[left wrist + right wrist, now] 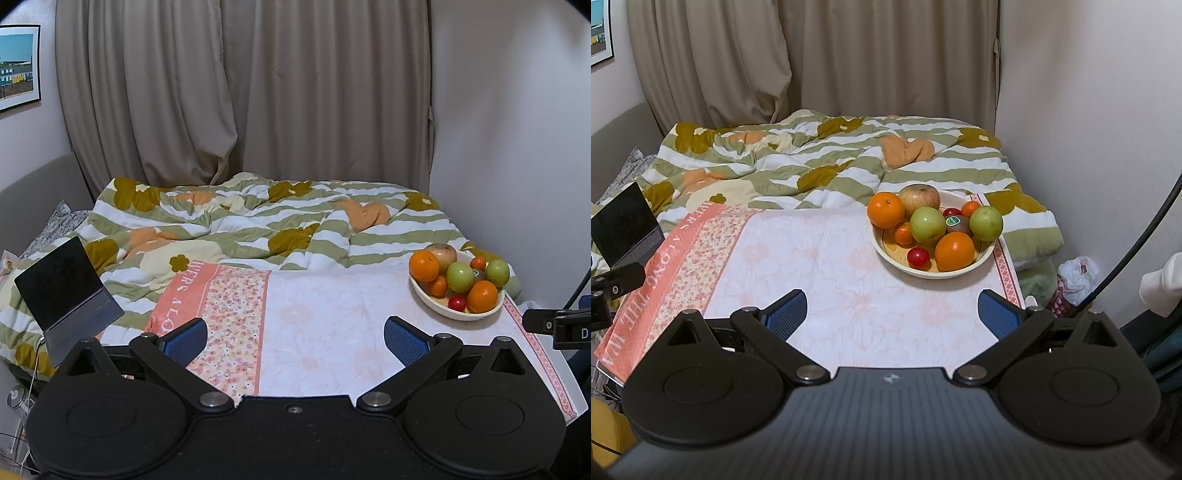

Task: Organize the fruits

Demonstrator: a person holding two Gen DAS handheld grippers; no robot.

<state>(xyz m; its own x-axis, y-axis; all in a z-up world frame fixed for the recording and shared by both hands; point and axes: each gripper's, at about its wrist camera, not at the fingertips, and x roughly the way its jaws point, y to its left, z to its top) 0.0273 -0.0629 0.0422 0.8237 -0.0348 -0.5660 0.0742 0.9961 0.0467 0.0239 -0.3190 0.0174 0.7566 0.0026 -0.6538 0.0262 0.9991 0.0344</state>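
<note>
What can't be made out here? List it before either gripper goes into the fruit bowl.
- Kiwi: right wrist view shows only its stickered top; green apples cover the rest. Left wrist view barely shows it.
- Bowl floor: hidden under the fruit in both views.
- Tablecloth lettering: cut off at the edges in both views.
- Laptop screen: dark, nothing legible.
- Left gripper and right gripper: open, empty.

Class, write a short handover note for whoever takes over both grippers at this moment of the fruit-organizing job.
Left gripper: open, holding nothing, over the tablecloth.
Right gripper: open, holding nothing, nearer the bowl.
All fruit lies in the cream bowl at the table's far right: oranges, green apples, a reddish apple, a kiwi, small red fruits.
Done: nothing visible.
Left: all the organizing.
</note>
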